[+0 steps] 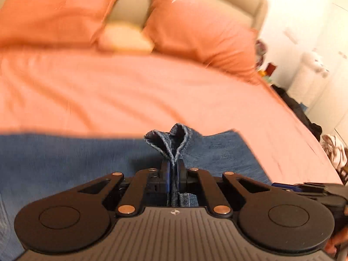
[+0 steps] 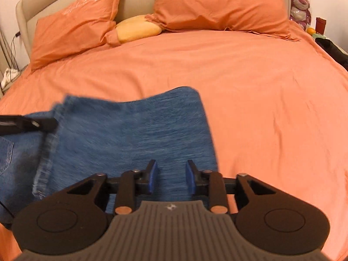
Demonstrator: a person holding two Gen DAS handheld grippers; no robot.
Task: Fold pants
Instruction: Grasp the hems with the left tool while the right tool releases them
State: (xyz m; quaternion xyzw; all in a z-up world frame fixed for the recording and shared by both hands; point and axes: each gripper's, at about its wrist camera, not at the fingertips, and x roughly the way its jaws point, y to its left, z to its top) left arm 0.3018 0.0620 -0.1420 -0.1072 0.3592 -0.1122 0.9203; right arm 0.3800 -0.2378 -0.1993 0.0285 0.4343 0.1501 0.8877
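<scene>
One pants (image 1: 65, 158): left gripper (image 1: 173, 167) jaws clench denim; right gripper (image 2: 171, 174) jaws released.

left tool (image 1: 173, 169) pinching denim pants (image 1: 217, 152), orange bed (image 1: 130, 91)

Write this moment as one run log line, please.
stage: fold in progress | left gripper: shut on jeans hem | right gripper: open above denim, holding nothing | surface: orange bed sheet

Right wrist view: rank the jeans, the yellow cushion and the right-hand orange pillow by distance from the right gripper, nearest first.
1. jeans, directly under the right gripper.
2. yellow cushion, ahead, left of centre.
3. right-hand orange pillow, against the headboard, slightly beyond the cushion.
</scene>
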